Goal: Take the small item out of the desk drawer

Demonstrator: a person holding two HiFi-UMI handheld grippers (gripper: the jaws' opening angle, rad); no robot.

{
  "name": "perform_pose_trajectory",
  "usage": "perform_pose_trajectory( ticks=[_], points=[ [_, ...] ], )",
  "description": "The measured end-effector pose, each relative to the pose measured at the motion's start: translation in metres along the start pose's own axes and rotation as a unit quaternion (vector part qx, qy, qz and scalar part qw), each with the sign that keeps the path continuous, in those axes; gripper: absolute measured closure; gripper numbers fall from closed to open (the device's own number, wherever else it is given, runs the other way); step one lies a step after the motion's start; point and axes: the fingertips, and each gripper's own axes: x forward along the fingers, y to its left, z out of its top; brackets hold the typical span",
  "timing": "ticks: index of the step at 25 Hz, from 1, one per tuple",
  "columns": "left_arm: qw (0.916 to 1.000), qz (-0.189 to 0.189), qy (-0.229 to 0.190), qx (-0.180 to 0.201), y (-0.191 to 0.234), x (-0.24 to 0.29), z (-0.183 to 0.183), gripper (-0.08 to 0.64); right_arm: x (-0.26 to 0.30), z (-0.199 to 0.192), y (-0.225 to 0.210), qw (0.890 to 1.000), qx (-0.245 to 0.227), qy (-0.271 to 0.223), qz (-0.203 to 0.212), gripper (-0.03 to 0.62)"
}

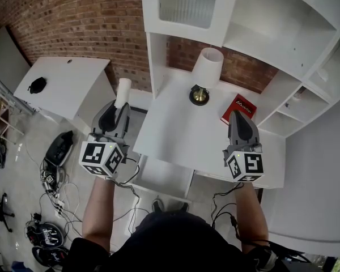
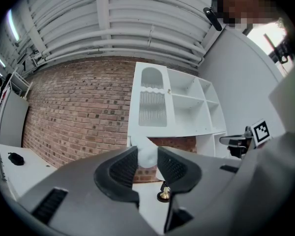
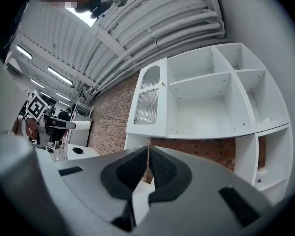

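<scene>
My left gripper point(image 1: 121, 109) is held up left of the white desk point(image 1: 181, 132) and is shut on a small white cylinder point(image 1: 123, 92) that sticks up past its tips. In the left gripper view the white cylinder point(image 2: 147, 155) sits pinched between the two dark pads point(image 2: 123, 168). My right gripper point(image 1: 238, 117) hovers over the desk's right part, shut with nothing in it; in the right gripper view its jaws point(image 3: 148, 164) meet. The desk drawer point(image 1: 162, 177) stands pulled out below the front edge, and its inside looks bare.
A lamp with a white shade point(image 1: 208, 67) and brass base point(image 1: 199, 95) stands at the desk's back, with a red book point(image 1: 237, 107) to its right. White shelving point(image 1: 283, 44) rises behind. A side table point(image 1: 68, 86) with a black object point(image 1: 37, 85) is left. Cables litter the floor point(image 1: 51, 180).
</scene>
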Motion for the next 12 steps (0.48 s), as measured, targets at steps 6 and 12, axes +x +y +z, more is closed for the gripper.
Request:
perform_pose_trajectory(
  ticks=[6, 12],
  points=[
    [1.0, 0.0, 0.001, -0.002, 0.0022, -0.0015, -0.0001, 0.439, 0.0012, 0.0004, 0.0013, 1.0, 0.0, 0.002, 0.002, 0.583],
    [1.0, 0.002, 0.002, -0.006, 0.0049, -0.0025, -0.0049, 0.439, 0.0031, -0.0012, 0.0019, 1.0, -0.003, 0.002, 0.0, 0.583]
  ],
)
